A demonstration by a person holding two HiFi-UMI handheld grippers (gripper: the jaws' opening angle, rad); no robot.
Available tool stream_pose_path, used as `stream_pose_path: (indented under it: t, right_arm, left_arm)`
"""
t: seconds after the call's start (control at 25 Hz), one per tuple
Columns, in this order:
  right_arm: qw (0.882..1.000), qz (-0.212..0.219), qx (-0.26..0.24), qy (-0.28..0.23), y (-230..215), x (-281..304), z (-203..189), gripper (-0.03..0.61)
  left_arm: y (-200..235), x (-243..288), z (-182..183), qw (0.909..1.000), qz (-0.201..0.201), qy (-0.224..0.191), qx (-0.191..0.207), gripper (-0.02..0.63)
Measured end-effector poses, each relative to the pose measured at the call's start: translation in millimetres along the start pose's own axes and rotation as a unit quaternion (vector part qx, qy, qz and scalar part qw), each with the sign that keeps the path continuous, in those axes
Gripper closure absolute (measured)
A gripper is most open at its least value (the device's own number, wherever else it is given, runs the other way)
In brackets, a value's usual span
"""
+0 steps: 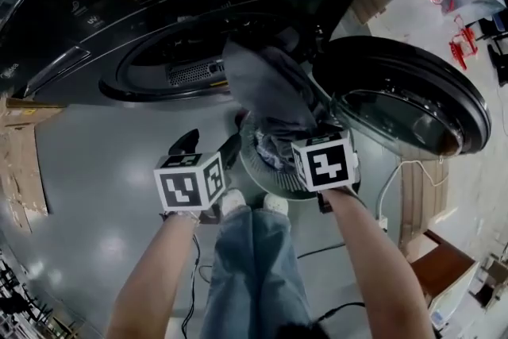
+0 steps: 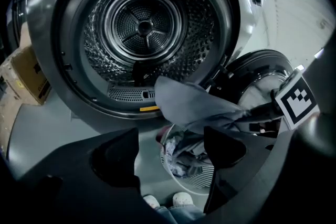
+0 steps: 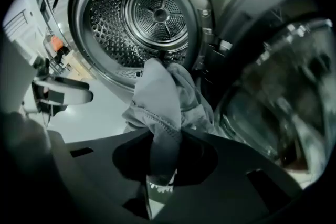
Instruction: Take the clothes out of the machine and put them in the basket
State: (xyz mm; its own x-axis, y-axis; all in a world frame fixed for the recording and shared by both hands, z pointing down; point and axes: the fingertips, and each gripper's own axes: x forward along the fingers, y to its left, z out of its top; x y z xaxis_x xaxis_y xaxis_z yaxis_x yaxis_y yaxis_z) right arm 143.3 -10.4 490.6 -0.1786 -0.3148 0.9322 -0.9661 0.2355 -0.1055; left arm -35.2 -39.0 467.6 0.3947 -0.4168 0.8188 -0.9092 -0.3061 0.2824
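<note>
We stand on a glossy grey floor [image 1: 103, 163] facing the machine [image 1: 119, 20], its door [image 1: 405, 103] swung wide to the right. The basket [image 1: 266, 175] sits on the floor just below the drum [image 2: 144, 26] opening, with clothes [image 2: 181, 157] lying in it. Our right gripper [image 3: 160, 165] has its jaws pinched tight on a fold of a grey garment [image 3: 157, 97]. The garment stretches from those jaws back to the drum's lip and hangs above the basket. Our left gripper [image 2: 170, 139] hovers beside it with jaws wide apart and nothing between them; past them we see the basket.
</note>
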Motion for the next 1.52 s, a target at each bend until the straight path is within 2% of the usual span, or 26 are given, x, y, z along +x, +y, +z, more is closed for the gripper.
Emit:
stream_pose_path:
  t: [0.2,0.36,0.56,0.68,0.92,0.96,1.04,1.08,1.24,1.52]
  right_arm:
    - [1.000,-0.005,-0.006,0.009,-11.6,-19.8,-35.4,0.522]
    - [0.998,-0.008,0.013,0.058,-19.6,-26.9,-83.4,0.526]
    - [0.991,0.008,0.053,0.125,-20.7,-29.5,-134.3,0.529]
    - [0.992,-0.013,0.061,0.108,-34.5,-27.7,-130.5,0.529]
    - [0.995,-0.020,0.065,0.074,-29.6,-17.2,-104.6,0.518]
    - [0.996,-0.020,0.062,0.061,-27.9,-13.7,-99.1,0.484]
    - [0.998,-0.005,0.063,0.026,-21.3,-7.3,-85.5,0.234]
    - [0.998,0.003,0.065,0.010,-17.9,-5.2,-79.0,0.163]
    - [0.998,0.008,0.063,-0.010,-13.4,-0.5,-67.7,0.163]
    - [0.997,0.011,0.080,-0.008,-9.9,-8.6,-68.6,0.163]
  left_arm:
    - [-20.8,0.1,3.0,0.9999,-0.010,-0.003,0.009,0.225]
    - [-34.5,1.5,2.6,0.9998,-0.016,-0.001,0.014,0.225]
    - [-48.1,3.3,-1.7,0.9994,-0.024,0.004,0.022,0.225]
    - [-48.3,2.7,-3.9,0.9994,-0.024,0.006,0.025,0.225]
    - [-43.1,0.3,-10.9,0.9994,-0.022,0.008,0.025,0.225]
    - [-41.8,0.2,-12.1,0.9994,-0.022,0.008,0.026,0.225]
    - [-38.8,0.3,-14.4,0.9994,-0.021,0.009,0.024,0.226]
    - [-36.9,0.3,-15.7,0.9995,-0.021,0.010,0.023,0.225]
    - [-29.1,-0.4,-22.4,0.9995,-0.019,0.014,0.019,0.225]
    - [-27.9,-11.1,-29.4,0.9993,-0.021,0.025,0.021,0.225]
